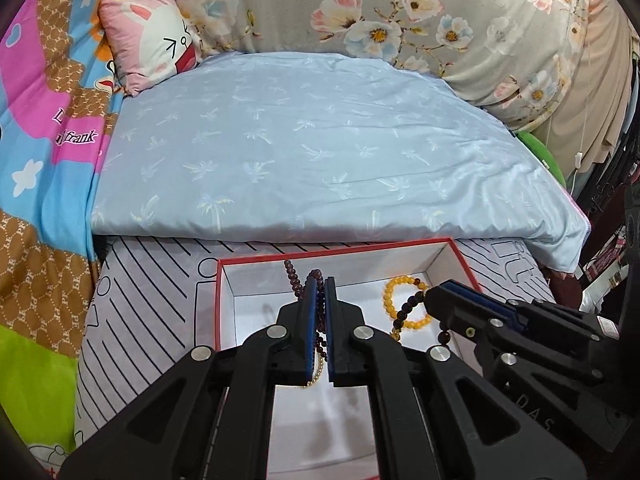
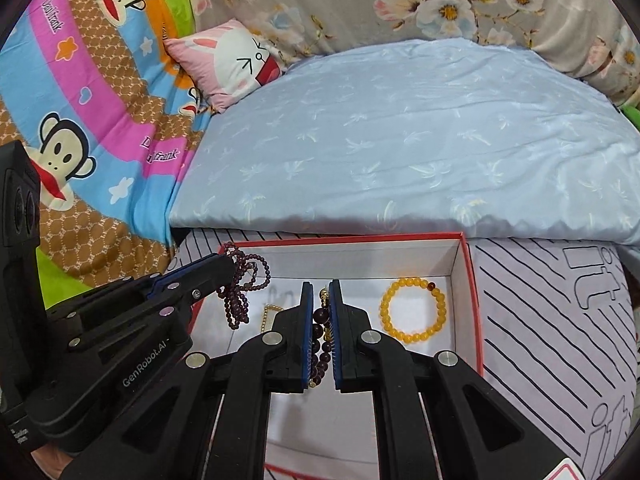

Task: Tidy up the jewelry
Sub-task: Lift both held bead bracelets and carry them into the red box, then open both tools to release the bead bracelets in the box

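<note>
Left wrist view: the left gripper (image 1: 319, 308), at lower centre, is clamped narrow on a strand of small dark red beads (image 1: 316, 280), which loops above the fingertips and hangs below them over the white floor of the red-edged box (image 1: 320, 252). A thin gold chain (image 1: 318, 372) shows low between the jaws; whether it is gripped or merely lies beneath cannot be told. The right gripper (image 1: 430, 294) enters from the lower right, nipped shut on a string of larger dark beads (image 1: 408, 308). A yellow bead bracelet (image 1: 406, 300) lies on the box floor at right.

Right wrist view: the right gripper (image 2: 320, 304) pinches the larger dark beads (image 2: 320, 340) at centre; the left gripper (image 2: 230, 264), at left, carries the bunched small beads (image 2: 240, 296) over the box's left wall. The yellow bracelet (image 2: 412, 308) rests apart, right of centre.

Judgement: each strand should be lowered to the floor clear of the yellow bracelet and of each other before release, to avoid tangling. The box's near wall is hidden behind the gripper bodies.
</note>
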### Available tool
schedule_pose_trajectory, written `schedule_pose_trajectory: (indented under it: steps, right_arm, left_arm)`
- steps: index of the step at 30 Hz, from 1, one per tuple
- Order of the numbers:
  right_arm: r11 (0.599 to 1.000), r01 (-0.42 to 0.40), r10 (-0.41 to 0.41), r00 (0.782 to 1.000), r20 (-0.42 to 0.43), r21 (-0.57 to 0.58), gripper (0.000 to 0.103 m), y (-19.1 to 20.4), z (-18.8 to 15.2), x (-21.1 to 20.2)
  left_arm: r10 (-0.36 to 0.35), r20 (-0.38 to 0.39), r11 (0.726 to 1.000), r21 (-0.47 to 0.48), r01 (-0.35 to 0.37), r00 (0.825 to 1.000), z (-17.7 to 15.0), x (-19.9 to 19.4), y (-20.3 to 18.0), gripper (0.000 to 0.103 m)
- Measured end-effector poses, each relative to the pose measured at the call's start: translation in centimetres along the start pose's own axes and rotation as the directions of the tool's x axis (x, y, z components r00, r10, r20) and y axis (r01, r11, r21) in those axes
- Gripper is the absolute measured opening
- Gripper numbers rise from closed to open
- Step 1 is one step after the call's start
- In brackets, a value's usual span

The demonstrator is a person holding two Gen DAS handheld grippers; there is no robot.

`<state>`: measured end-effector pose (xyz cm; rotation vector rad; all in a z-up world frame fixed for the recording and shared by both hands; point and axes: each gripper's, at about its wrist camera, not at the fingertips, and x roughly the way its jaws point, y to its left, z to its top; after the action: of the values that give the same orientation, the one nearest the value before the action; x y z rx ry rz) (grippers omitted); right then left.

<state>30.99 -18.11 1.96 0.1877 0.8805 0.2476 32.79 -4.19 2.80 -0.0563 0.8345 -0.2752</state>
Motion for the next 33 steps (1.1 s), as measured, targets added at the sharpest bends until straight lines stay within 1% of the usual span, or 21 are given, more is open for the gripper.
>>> schedule_pose_trajectory:
  steps: [10, 18, 22, 23, 25, 27, 28, 29, 33]
  right_arm:
    - [1.000, 0.013, -0.012, 0.998, -0.054, 0.011, 0.007, -1.0, 0.1, 3.4]
    - [0.999, 0.037, -0.038, 0.997, -0.074, -0.008, 0.007, -1.0, 0.2, 4.9]
    - [0.998, 0.060, -0.061, 0.996, -0.070, -0.016, 0.008, -1.0, 0.2, 5.2]
    - [0.998, 0.065, -0.066, 0.996, -0.064, -0.017, 0.008, -1.1, 0.2, 5.1]
    - [0.996, 0.080, -0.081, 0.995, -0.054, -0.024, 0.013, -1.0, 0.3, 4.9]
    - [0.996, 0.086, -0.087, 0.995, -0.044, -0.027, 0.017, -1.1, 0.4, 4.6]
    - [0.996, 0.088, -0.089, 0.995, -0.039, -0.027, 0.020, -1.1, 0.4, 4.3]
    - [0.996, 0.090, -0.091, 0.995, -0.035, -0.029, 0.021, -1.1, 0.4, 4.2]
    - [0.995, 0.096, -0.097, 0.995, -0.022, -0.039, 0.022, -0.9, 0.4, 3.4]
  left_arm:
    - [0.020, -0.038, 1.000, -0.004, -0.020, 0.999, 0.1, 3.3, 0.4, 0.003]
    - [0.029, -0.055, 1.000, -0.007, -0.030, 0.998, 0.1, 4.4, 0.6, 0.003]
    - [0.029, -0.046, 1.000, 0.005, -0.029, 0.999, 0.1, 4.5, 0.4, 0.003]
    - [0.033, -0.042, 0.999, 0.005, -0.033, 0.999, 0.2, 4.5, 0.4, 0.004]
    - [0.030, -0.041, 1.000, 0.003, -0.030, 0.999, 0.4, 4.5, 0.4, 0.005]
    - [0.029, -0.041, 1.000, -0.009, -0.029, 0.999, 0.6, 4.4, 0.5, 0.016]
    - [0.031, -0.038, 0.999, -0.013, -0.031, 0.999, 0.6, 4.3, 0.6, 0.016]
    - [0.032, -0.037, 0.999, -0.013, -0.033, 0.999, 0.7, 4.2, 0.6, 0.016]
    - [0.036, -0.034, 0.999, -0.012, -0.036, 0.999, 0.7, 3.9, 0.5, 0.017]
